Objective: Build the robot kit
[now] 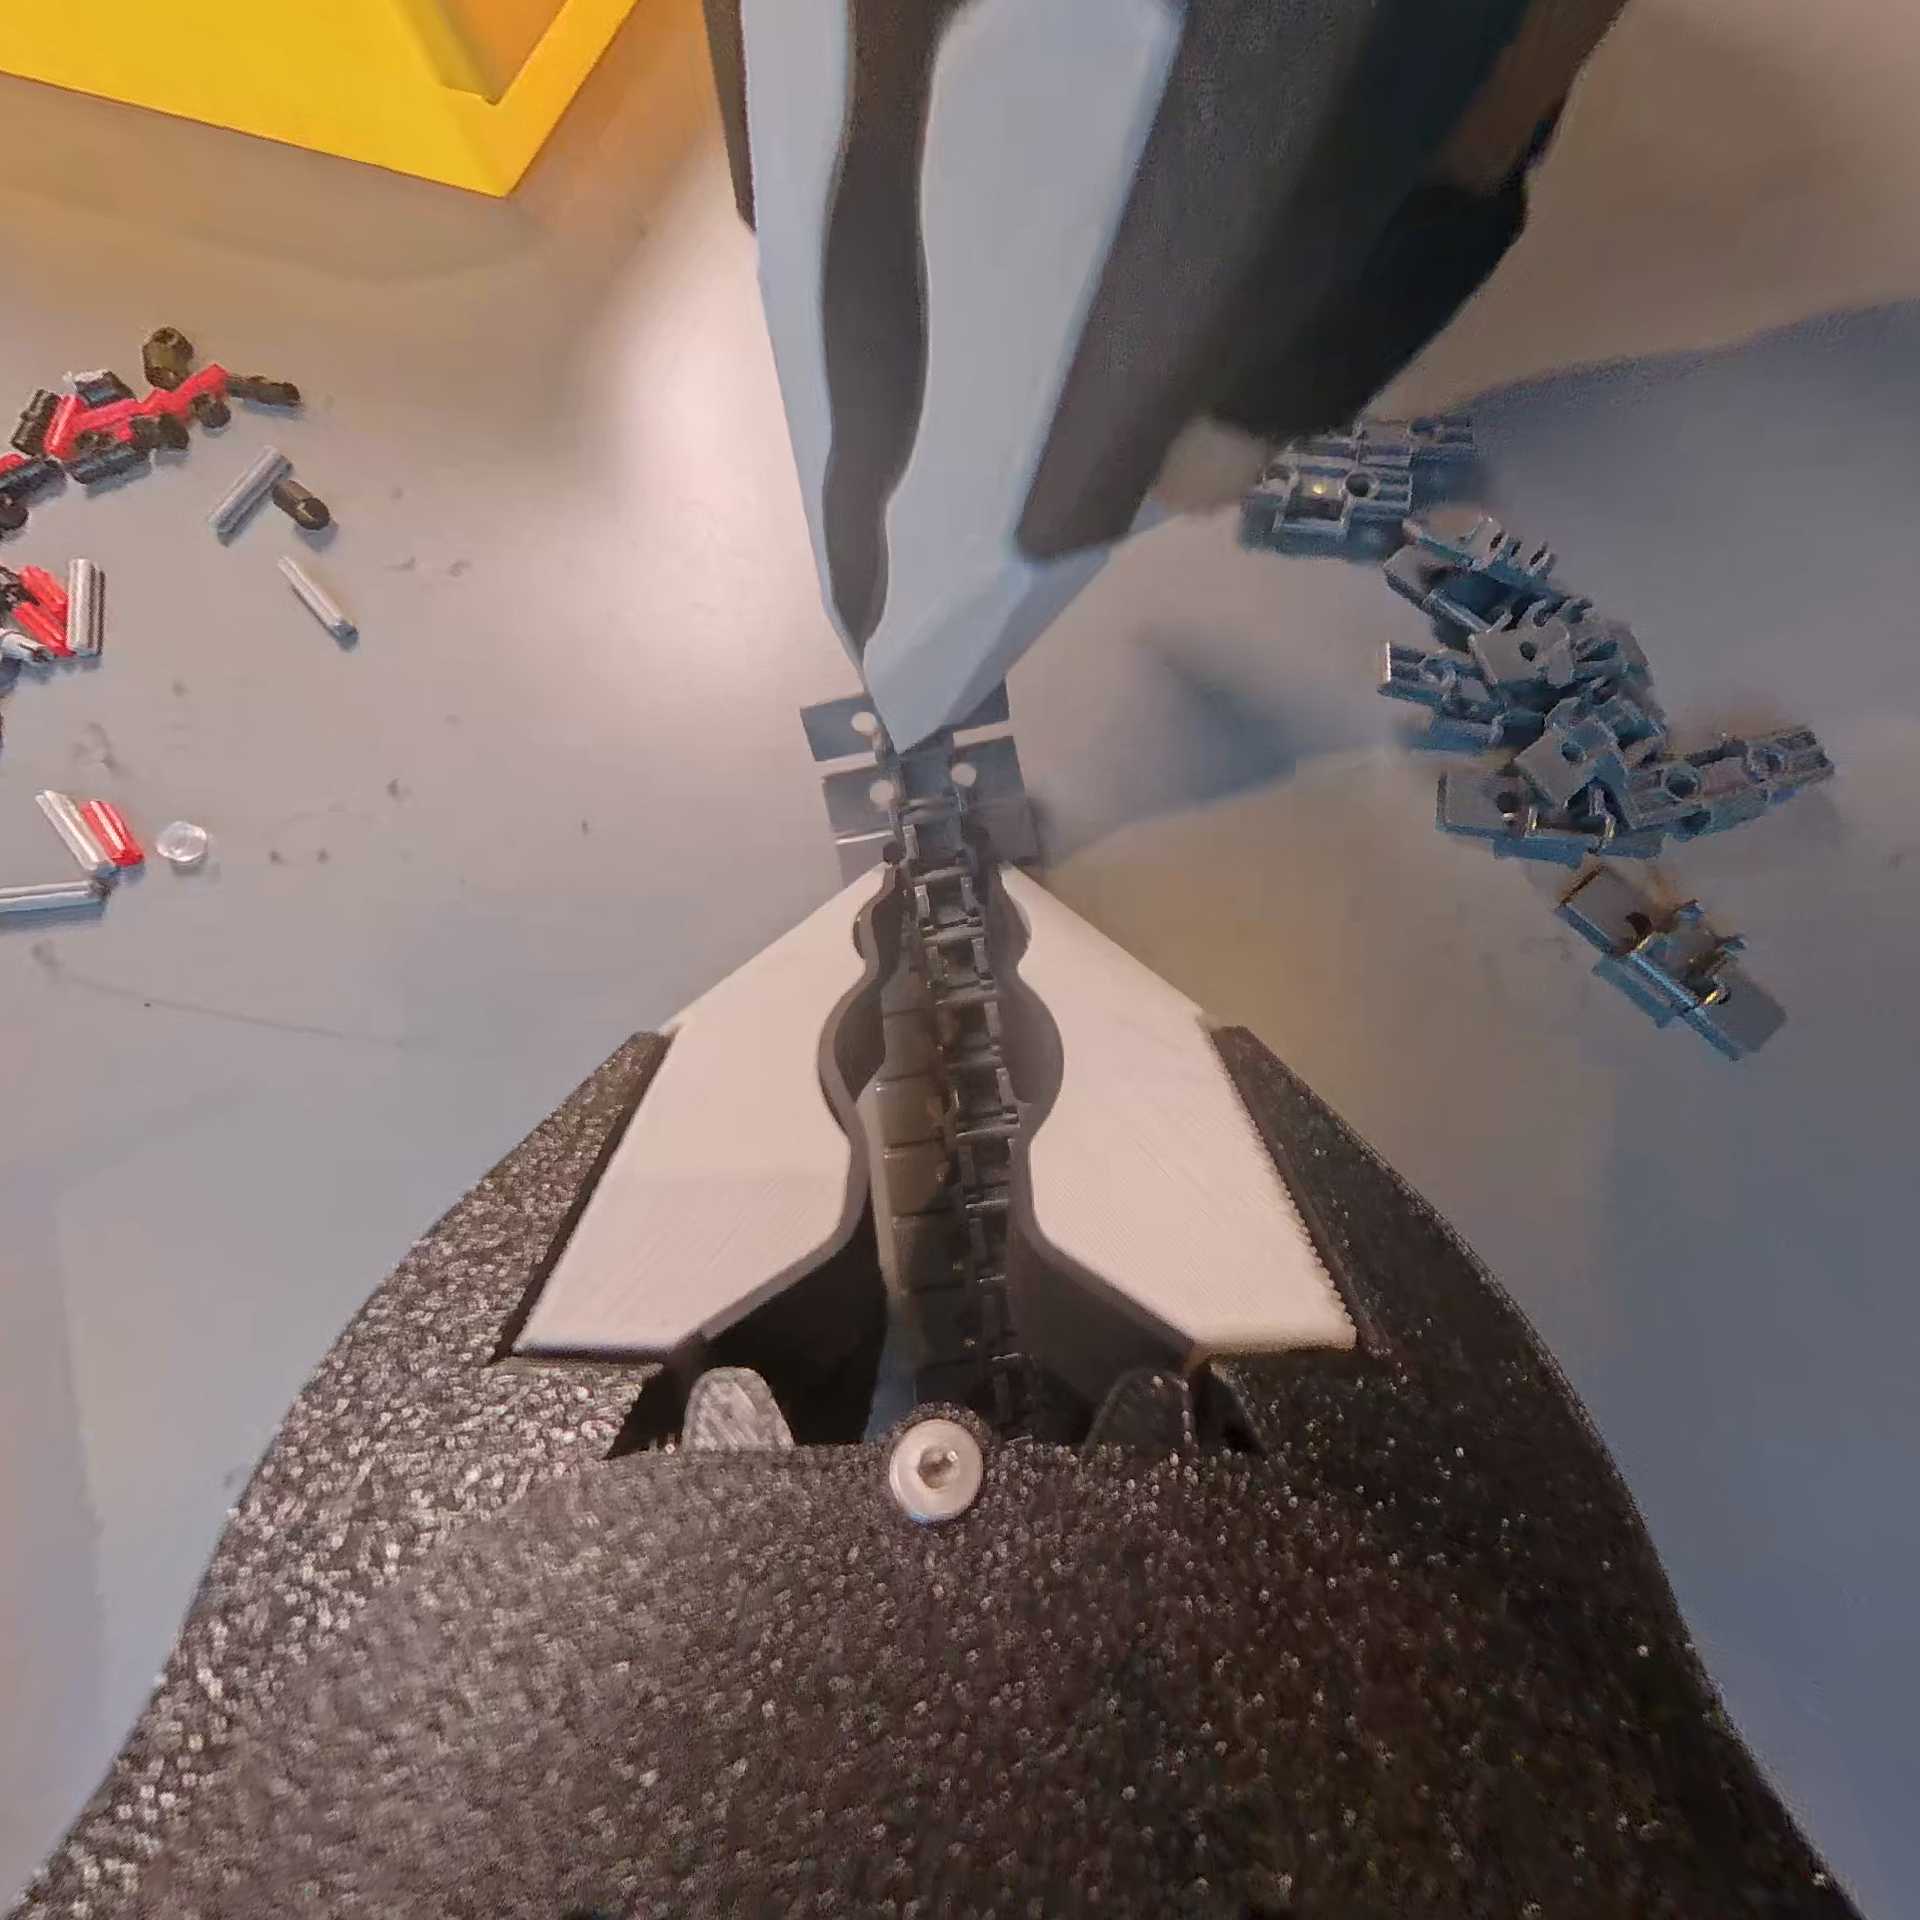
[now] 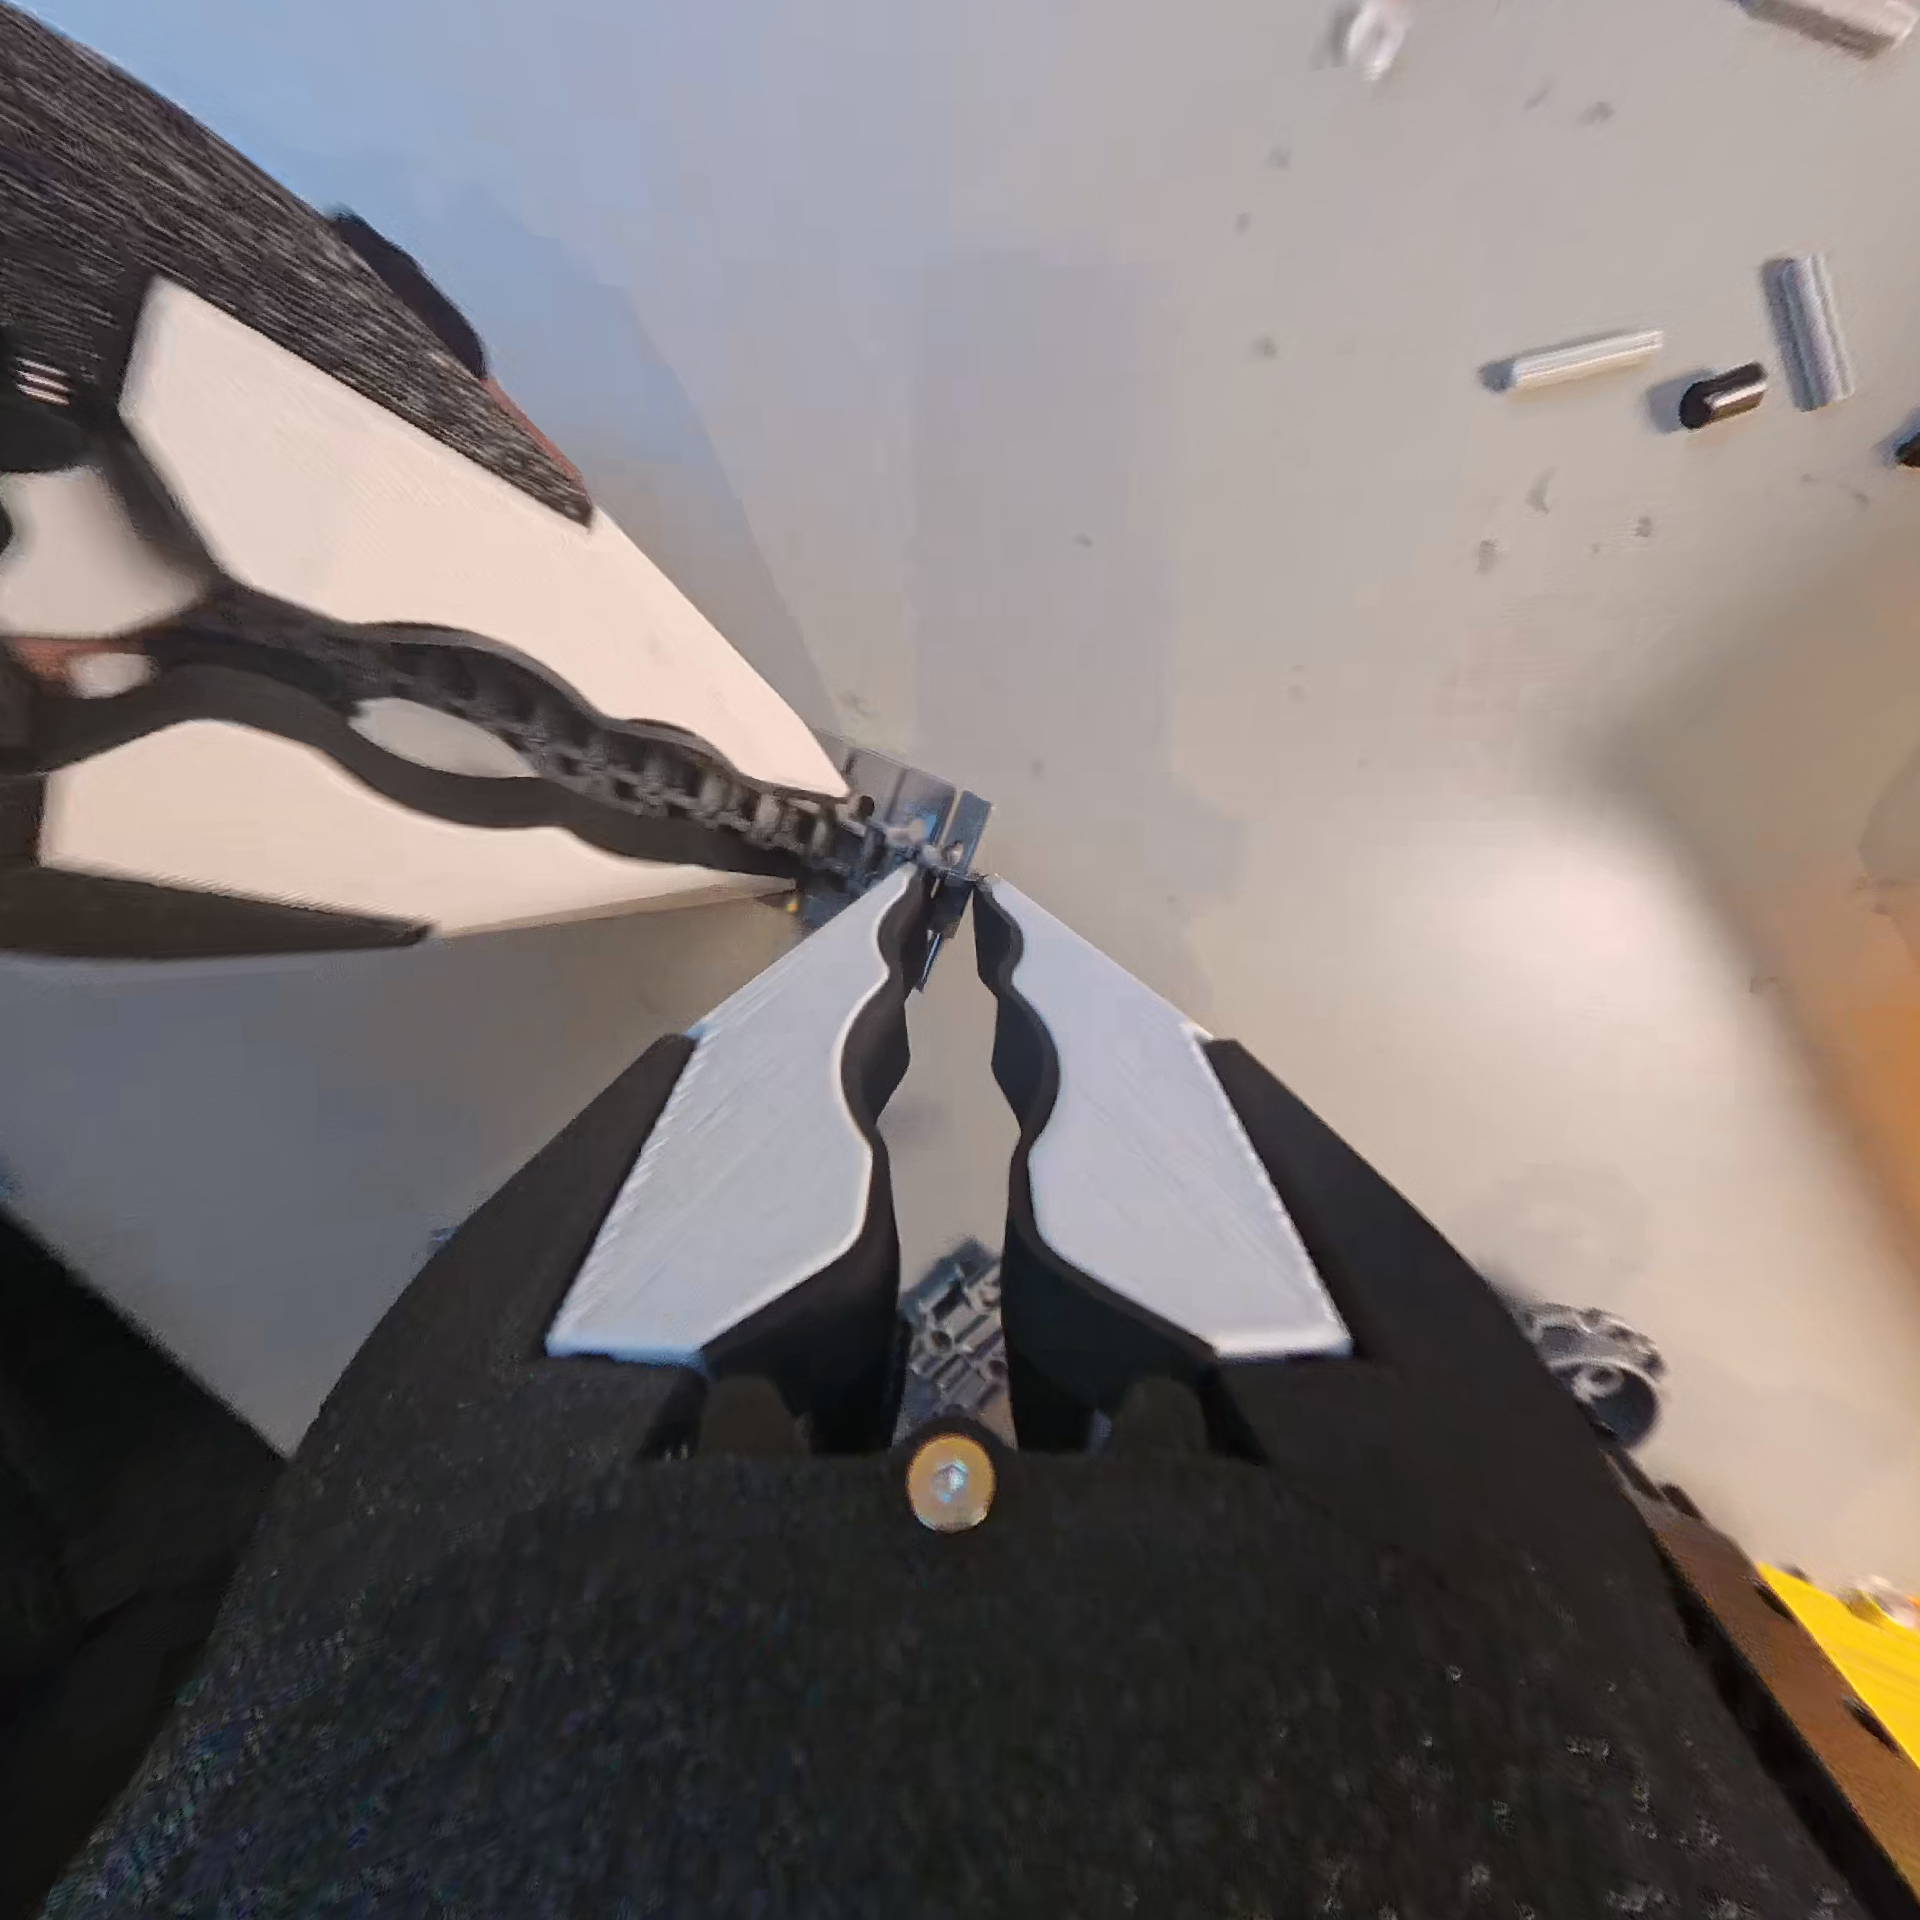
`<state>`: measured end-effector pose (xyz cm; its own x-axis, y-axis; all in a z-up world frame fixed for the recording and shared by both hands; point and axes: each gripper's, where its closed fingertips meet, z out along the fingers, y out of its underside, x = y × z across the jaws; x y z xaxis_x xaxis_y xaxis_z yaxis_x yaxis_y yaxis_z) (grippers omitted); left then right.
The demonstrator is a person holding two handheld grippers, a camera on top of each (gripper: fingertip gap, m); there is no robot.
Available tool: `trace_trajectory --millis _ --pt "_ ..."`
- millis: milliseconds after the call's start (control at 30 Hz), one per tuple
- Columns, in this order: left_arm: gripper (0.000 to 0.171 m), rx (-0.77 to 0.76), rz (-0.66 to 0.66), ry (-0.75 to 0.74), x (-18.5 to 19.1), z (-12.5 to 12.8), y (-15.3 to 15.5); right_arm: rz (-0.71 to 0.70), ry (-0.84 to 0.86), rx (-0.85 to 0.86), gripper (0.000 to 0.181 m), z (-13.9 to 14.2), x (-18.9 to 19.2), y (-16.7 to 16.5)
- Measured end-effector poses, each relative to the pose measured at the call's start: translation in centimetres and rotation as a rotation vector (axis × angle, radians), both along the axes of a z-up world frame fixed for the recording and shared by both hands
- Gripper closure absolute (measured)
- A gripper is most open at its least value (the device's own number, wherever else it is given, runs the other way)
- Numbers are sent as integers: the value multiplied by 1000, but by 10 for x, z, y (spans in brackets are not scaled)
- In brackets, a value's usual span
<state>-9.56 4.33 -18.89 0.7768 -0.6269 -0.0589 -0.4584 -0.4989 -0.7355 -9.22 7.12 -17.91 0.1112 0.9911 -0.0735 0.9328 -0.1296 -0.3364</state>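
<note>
The left tool (image 1: pixel 940 883) is clamping a grey link chain (image 1: pixel 951 1049) lengthwise between its fingers. The right tool (image 2: pixel 948 883) is pinching the chain's end link (image 2: pixel 940 821), tips nearly closed. Loose grey links (image 1: pixel 1538 717) are lying on the table (image 1: pixel 520 1039) nearby.

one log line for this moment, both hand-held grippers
left hand-held gripper: shut on track chain | right hand-held gripper: pinching chain's end link | loose links: right

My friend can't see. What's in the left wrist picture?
The left gripper is shut on a grey track chain, and the right gripper meets its far end. Loose grey links lie right; red and black pins and a yellow bin left.
</note>
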Motion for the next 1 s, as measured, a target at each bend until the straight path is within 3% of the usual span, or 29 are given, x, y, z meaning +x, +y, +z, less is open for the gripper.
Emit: trace_trajectory --millis 33,67,133,267,400,567,700,833,1000 --pt "159 2 -6 6 -2 0 -2 -25 68 -22 157 9 -3 2" --pt "159 0 -14 4 -3 0 -4 -28 112 -10 151 17 -1 6" --pt "159 -5 -19 -9 -3 0 -5 -17 188 56 152 35 8 16" --pt "158 -11 -26 -17 -2 0 -5 -22 298 -6 158 56 32 9" --pt "157 35 -78 38 -4 1 -2 94 201 83 159 39 71 0" --pt "151 47 -71 50 -7 3 3 64 124 56 153 12 97 -7" --pt "151 81 -71 -36 -4 17 2 36 146 16 147 -1 95 -7" --pt "151 118 -97 -162 5 38 -5 80 184 15 172 -5 91 -10" --pt "148 71 -173 -416 24 61 -18 179 538 35 181 47 59 -21"
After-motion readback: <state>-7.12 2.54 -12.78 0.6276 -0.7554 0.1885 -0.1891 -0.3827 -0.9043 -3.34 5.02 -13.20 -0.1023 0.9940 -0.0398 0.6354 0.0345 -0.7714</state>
